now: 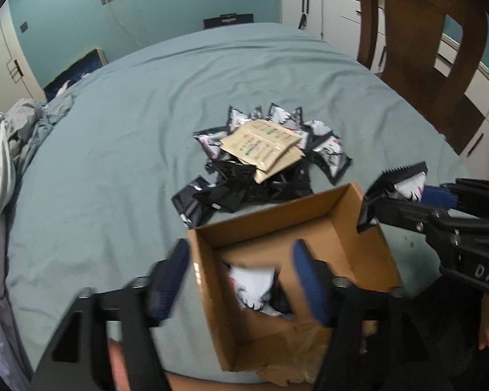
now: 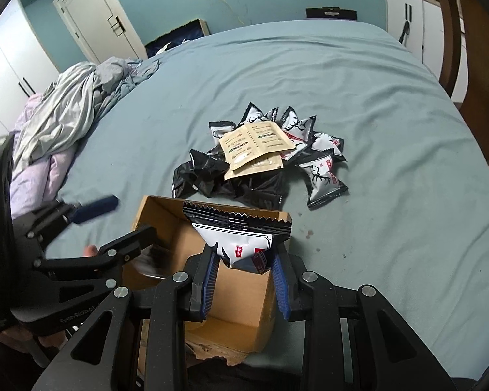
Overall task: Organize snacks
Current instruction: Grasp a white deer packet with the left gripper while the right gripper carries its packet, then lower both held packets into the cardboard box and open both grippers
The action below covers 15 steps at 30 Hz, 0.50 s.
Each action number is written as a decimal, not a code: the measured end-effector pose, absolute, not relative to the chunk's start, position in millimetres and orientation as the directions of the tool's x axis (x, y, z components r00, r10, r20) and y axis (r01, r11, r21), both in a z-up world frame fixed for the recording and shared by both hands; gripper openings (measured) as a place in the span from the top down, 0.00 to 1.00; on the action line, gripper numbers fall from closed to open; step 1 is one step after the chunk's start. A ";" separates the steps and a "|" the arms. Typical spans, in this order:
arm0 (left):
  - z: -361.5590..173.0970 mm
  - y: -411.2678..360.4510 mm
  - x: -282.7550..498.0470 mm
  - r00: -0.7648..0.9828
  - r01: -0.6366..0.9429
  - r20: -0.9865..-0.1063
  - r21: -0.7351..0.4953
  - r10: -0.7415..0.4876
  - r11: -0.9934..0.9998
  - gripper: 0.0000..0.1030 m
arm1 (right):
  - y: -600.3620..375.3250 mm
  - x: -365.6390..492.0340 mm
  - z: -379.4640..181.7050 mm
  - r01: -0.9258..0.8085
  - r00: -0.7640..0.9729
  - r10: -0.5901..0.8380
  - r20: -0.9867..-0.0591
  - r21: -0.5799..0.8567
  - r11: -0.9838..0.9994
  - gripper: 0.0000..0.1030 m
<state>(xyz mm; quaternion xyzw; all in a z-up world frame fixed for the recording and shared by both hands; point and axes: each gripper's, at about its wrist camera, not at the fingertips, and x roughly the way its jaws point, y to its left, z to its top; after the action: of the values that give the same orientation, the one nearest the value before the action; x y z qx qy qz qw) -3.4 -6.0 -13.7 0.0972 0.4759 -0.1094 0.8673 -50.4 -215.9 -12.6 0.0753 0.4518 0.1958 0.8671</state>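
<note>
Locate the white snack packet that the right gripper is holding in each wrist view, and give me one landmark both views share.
Left wrist view: the white snack packet is at the right edge, pinched in the right gripper, above the right wall of the cardboard box.
Right wrist view: it hangs at lower centre between the blue pads, over the box.
Shared landmark: the tan packets topping the pile on the bed.

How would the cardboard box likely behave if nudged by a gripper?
The box looks thin-walled and holds only a packet or two, so it is probably light and would slide easily on the smooth sheet. Its open top and torn flap suggest the walls may flex rather than stay rigid.
</note>
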 end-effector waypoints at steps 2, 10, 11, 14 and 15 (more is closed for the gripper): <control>-10.5 -3.3 -3.5 0.548 0.262 -0.833 0.084 -0.077 0.961 0.20 | -213.1 -49.5 -13.9 -0.277 0.511 0.403 -0.759 0.299 0.913 0.72; -8.4 14.6 5.9 0.561 0.168 -0.828 0.119 0.004 0.979 0.20 | -207.8 -48.6 -16.0 -0.290 0.500 0.399 -0.769 0.285 0.914 0.72; -9.2 16.5 7.1 0.560 0.158 -0.829 0.125 0.015 0.979 0.20 | -206.4 -48.5 -16.2 -0.297 0.497 0.400 -0.771 0.282 0.912 0.72; -11.6 21.3 10.0 0.555 0.136 -0.831 0.138 0.040 0.981 0.20 | -199.9 -49.7 -17.2 -0.319 0.488 0.395 -0.778 0.262 0.911 0.72; -11.9 22.7 10.6 0.552 0.133 -0.833 0.135 0.040 0.982 0.20 | -196.9 -50.4 -17.3 -0.328 0.488 0.389 -0.781 0.249 0.911 0.72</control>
<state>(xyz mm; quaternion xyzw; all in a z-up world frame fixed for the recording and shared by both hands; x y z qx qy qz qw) 10.6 22.7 -11.9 0.0914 0.4724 -0.0263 0.8762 -50.4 -196.9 -17.3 0.0333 0.4612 0.2080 0.8619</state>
